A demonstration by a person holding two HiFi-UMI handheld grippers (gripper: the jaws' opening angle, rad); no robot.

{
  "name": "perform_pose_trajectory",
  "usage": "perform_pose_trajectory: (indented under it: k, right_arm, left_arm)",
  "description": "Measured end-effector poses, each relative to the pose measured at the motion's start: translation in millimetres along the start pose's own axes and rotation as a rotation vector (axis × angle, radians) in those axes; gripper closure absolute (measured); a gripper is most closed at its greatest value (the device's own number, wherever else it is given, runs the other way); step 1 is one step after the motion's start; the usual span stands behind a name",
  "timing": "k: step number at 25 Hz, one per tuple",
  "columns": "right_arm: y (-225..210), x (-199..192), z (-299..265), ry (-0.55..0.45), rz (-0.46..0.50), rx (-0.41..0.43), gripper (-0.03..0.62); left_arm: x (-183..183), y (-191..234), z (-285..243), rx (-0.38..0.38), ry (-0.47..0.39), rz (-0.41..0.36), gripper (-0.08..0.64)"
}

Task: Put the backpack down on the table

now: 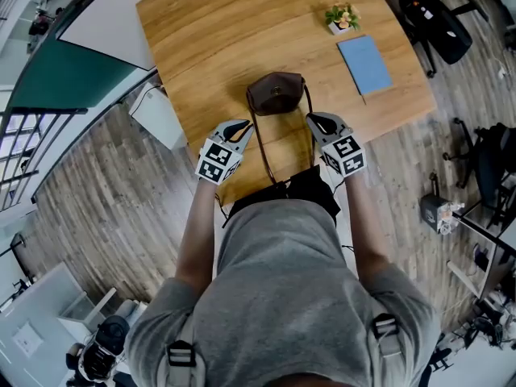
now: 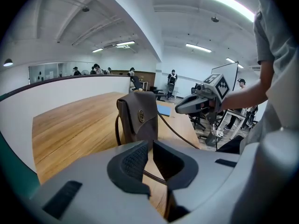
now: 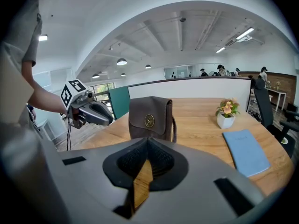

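Observation:
A small brown leather backpack [image 1: 276, 93] [image 2: 138, 115] [image 3: 150, 118] stands upright on the wooden table [image 1: 201, 39], near its front edge. Its thin straps [image 1: 262, 151] trail back toward me over the edge. My left gripper [image 1: 244, 125] [image 2: 151, 143] hovers just left of the bag, its jaws drawn together to a slim slit. A strap [image 2: 154, 176] runs across below them, and nothing is pinched at the tips. My right gripper [image 1: 313, 119] [image 3: 147, 141] hovers just right of the bag, shut and empty. Each gripper shows in the other's view, clear of the bag.
A blue notebook [image 1: 364, 63] [image 3: 246, 150] lies on the table's right side, with a small potted plant [image 1: 343, 18] [image 3: 226, 115] beyond it. Office chairs [image 1: 435, 14] stand past the table's right corner. A white partition borders the table's far side.

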State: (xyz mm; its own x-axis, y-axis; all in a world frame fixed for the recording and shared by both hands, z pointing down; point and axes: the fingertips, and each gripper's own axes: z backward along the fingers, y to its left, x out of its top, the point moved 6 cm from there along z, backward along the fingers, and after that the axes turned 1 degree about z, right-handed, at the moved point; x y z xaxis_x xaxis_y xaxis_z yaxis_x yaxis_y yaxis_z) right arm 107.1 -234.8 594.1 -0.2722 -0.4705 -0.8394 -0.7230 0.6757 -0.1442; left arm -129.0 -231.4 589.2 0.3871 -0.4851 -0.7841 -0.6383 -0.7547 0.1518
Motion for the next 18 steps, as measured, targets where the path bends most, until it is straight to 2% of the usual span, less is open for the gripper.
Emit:
perform_pose_trajectory:
  k: [7,18]
  right_arm:
    - [13.8,-3.9,6.9,0.010,0.022,-0.022,0.588]
    - [28.1,-3.4,2.7,0.021,0.039,0.003,0.589]
  left_arm:
    - [-10.0,-7.2,13.4,-0.004,-0.013,0.006,0.538]
    - [-19.1,-14.1,18.4,-0.023,-0.020,0.035,0.541]
